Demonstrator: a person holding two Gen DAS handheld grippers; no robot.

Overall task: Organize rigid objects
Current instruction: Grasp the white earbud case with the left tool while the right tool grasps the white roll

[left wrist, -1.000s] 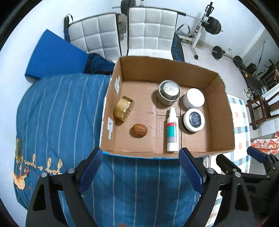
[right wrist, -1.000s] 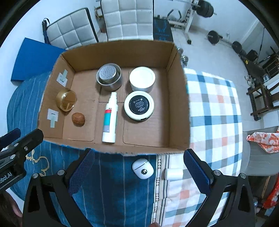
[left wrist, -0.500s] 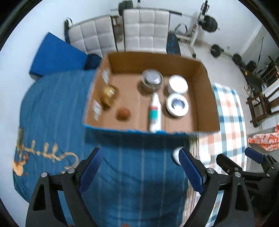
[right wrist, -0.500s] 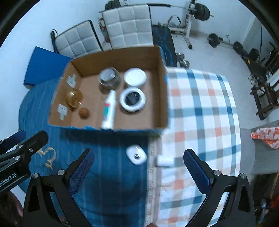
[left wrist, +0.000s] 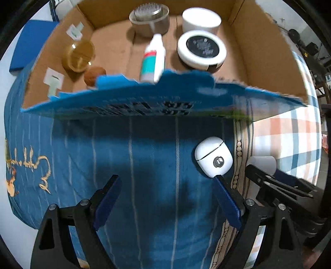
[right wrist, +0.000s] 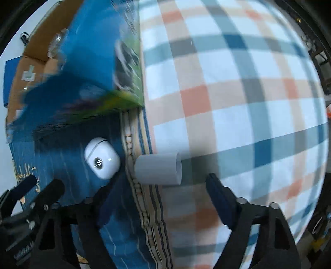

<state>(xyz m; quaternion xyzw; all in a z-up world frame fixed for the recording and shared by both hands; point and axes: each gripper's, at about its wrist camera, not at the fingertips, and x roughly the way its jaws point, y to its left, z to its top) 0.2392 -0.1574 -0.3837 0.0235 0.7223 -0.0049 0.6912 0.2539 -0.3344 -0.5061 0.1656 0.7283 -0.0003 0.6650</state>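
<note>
A white earbud case lies on the blue bedspread in front of the cardboard box; it also shows in the right wrist view. A white cylinder lies beside it on the checked cloth, partly hidden in the left wrist view. My left gripper is open, low over the bedspread, its right finger just below the case. My right gripper is open, with the cylinder just ahead between its fingers. The box holds a spray bottle, a round black-and-white tin, a white jar, a metal shaker, a gold tin and a walnut.
The box's blue printed front wall stands close ahead of both grippers. The checked cloth spreads to the right. A beaded seam divides it from the blue bedspread.
Both grippers have dropped down close to the bed. The earbud case and the cylinder now loom large just ahead of the fingers. Both grippers stay open.
</note>
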